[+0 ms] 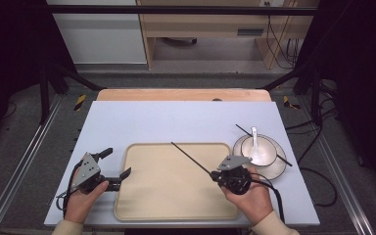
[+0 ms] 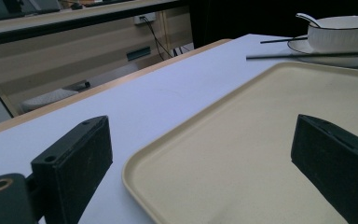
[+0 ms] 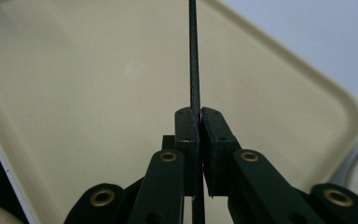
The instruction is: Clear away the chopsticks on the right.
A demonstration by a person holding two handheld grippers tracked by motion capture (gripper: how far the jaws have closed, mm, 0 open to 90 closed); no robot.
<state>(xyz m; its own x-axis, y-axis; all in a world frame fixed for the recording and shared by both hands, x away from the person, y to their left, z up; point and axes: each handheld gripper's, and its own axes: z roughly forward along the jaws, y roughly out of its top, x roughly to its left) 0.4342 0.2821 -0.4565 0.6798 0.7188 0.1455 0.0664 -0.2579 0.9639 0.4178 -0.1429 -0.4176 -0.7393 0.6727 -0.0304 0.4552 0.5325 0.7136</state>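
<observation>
A pale blue counter [image 1: 176,122] sits inside a dark frame, with a wooden cabinet and trailing cables beyond its far edge. A beige tray [image 1: 176,205] lies at the near middle of the counter. To its right stands a white plate [image 1: 274,169] carrying a bowl [image 1: 264,147] with a white spoon [image 1: 254,139] resting in it. One black chopstick [image 1: 284,159] lies across the plate's rim, its far tip pointing left.

The right gripper [image 1: 214,175], held in the person's right hand [image 1: 249,198], hovers over the tray's right part. Its jaws are pressed together on a second chopstick [image 1: 191,156], gripping it near one end; the stick slants away to the far left above the tray. In the right gripper view that chopstick [image 3: 194,56] runs straight up from between the closed pads, with the tray [image 3: 98,93] below.

The left gripper [image 1: 117,169], in the left hand [image 1: 81,200], sits at the tray's near left edge. Its jaws stand wide apart and hold nothing. In the left gripper view one jaw is over the counter [image 2: 168,98] and the other over the tray [image 2: 242,154]; whether either touches the tray is hard to say.
</observation>
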